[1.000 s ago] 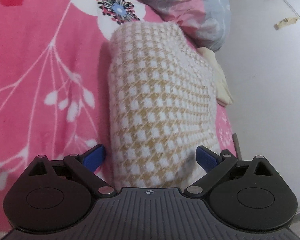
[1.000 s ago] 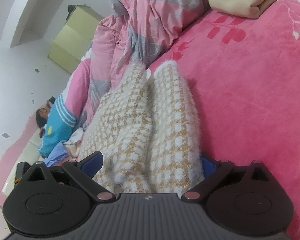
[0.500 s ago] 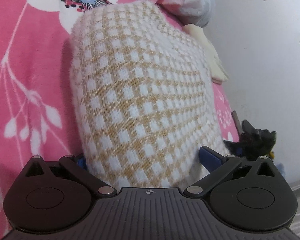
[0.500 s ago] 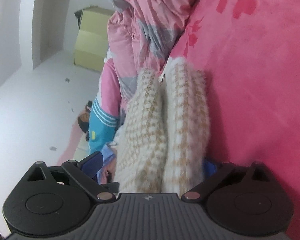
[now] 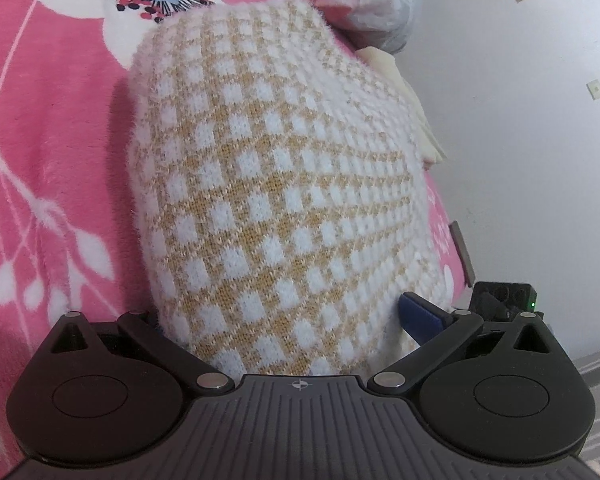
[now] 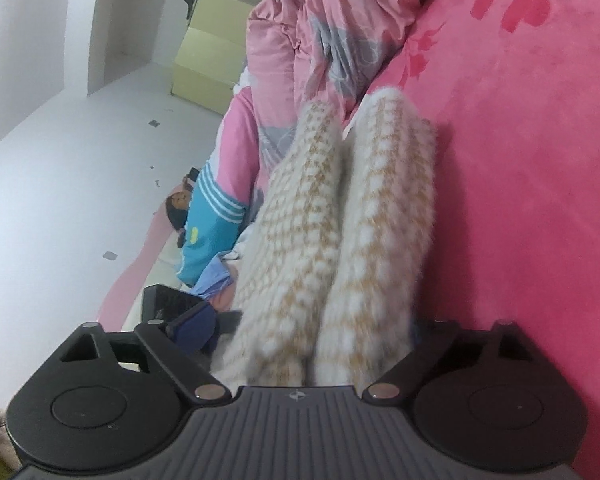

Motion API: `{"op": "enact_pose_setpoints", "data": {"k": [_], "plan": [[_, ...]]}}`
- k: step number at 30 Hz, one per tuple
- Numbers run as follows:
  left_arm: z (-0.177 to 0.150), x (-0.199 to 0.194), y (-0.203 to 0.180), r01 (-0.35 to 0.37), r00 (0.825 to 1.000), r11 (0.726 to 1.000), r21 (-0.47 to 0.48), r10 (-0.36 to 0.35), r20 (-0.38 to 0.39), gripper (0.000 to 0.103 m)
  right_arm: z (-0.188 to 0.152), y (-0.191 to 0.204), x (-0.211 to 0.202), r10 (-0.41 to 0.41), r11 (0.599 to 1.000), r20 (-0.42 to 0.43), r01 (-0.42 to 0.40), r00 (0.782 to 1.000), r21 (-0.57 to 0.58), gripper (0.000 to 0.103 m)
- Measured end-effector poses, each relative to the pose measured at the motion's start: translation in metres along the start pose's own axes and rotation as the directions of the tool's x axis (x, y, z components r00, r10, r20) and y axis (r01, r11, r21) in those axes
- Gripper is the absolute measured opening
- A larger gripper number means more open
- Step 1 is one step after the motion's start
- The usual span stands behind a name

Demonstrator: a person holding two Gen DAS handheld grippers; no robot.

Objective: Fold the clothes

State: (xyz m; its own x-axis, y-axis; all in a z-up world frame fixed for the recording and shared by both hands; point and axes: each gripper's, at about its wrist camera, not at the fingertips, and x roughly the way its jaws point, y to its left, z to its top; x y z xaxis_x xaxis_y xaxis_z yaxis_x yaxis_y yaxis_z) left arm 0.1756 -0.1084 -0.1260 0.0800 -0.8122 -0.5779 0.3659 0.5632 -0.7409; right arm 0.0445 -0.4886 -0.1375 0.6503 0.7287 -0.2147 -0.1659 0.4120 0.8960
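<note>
Folded checked sweater (image 5: 284,200) lies on the pink bed (image 5: 52,152), filling more view than before; left hand-held gripper (image 5: 284,316) apparently open astride it, right hand-held gripper (image 6: 312,328) closing around it

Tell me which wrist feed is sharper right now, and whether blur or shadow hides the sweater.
Left wrist view: sharp, the checked sweater shows crisp knit, with a soft shadow on the pink blanket to its left. Right wrist view: the sweater is smeared near the lens; fisheye bends the wall. Even lighting, no glare.
</note>
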Motion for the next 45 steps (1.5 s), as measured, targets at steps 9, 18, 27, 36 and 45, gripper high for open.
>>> {"op": "enact_pose_setpoints", "data": {"k": [9,18,27,36,45], "plan": [[0.000,-0.001,0.003,-0.005,1.000,1.000,0.009,0.005,0.006,0.103,0.027,-0.001,0.037,-0.035,0.998,-0.124,0.028,0.992,-0.058,0.078],[0.001,0.003,-0.016,-0.087,0.996,0.996,0.004,0.087,-0.004,0.103,0.027,0.019,0.050,-0.108,0.986,-0.128,0.090,0.986,-0.139,0.072],[-0.005,-0.008,-0.034,-0.087,0.996,0.996,-0.002,0.087,0.016,0.102,0.021,0.049,0.042,-0.206,0.965,-0.103,0.184,0.973,-0.187,0.070],[-0.012,-0.012,-0.057,-0.065,0.998,0.998,0.016,0.065,0.010,0.102,0.016,0.071,0.020,-0.212,0.959,-0.079,0.192,0.974,-0.209,0.070],[-0.022,-0.007,-0.091,-0.055,0.998,0.996,0.067,0.055,0.007,0.102,0.003,0.086,-0.018,-0.212,0.957,-0.023,0.203,0.977,-0.209,0.070]]}}
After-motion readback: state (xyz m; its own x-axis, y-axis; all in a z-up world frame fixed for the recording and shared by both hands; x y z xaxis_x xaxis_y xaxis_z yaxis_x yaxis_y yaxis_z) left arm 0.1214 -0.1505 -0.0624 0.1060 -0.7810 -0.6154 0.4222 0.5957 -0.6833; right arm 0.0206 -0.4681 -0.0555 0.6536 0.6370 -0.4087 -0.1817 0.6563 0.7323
